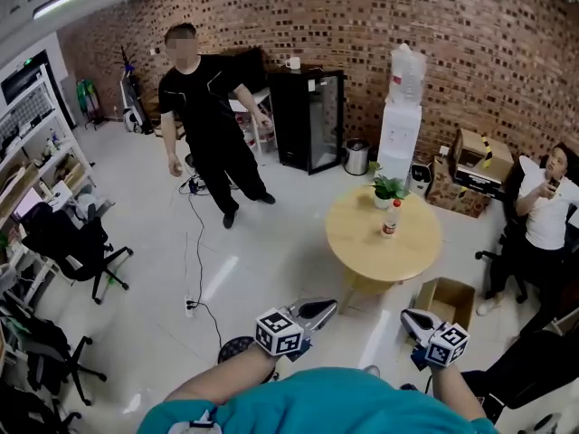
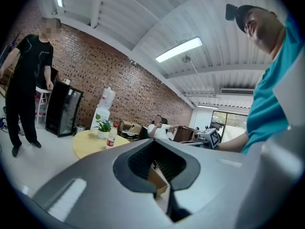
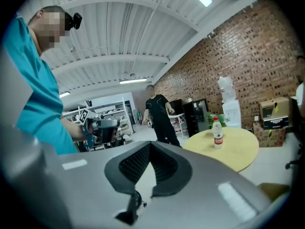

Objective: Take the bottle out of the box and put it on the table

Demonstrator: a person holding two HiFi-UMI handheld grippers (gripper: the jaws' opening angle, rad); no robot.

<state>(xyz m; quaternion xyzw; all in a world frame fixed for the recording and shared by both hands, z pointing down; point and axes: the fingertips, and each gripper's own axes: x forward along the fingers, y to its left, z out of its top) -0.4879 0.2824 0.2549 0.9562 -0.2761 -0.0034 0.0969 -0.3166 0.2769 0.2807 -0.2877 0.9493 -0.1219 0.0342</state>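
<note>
The left gripper [image 1: 331, 308] and right gripper [image 1: 407, 316] both have their jaws closed on nothing, and the bottle [image 1: 391, 218] stands upright on the table [image 1: 362, 247] well ahead of them, past the open box [image 1: 445, 298]; it looks like light, stiff, smooth plastic, best taken round its labelled middle.

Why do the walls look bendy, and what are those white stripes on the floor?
Head view: the wide lens bows the brick wall, and lamp glare streaks the shiny floor. Left and right gripper views: black rounded corners, and the ceiling ribs curve.
</note>
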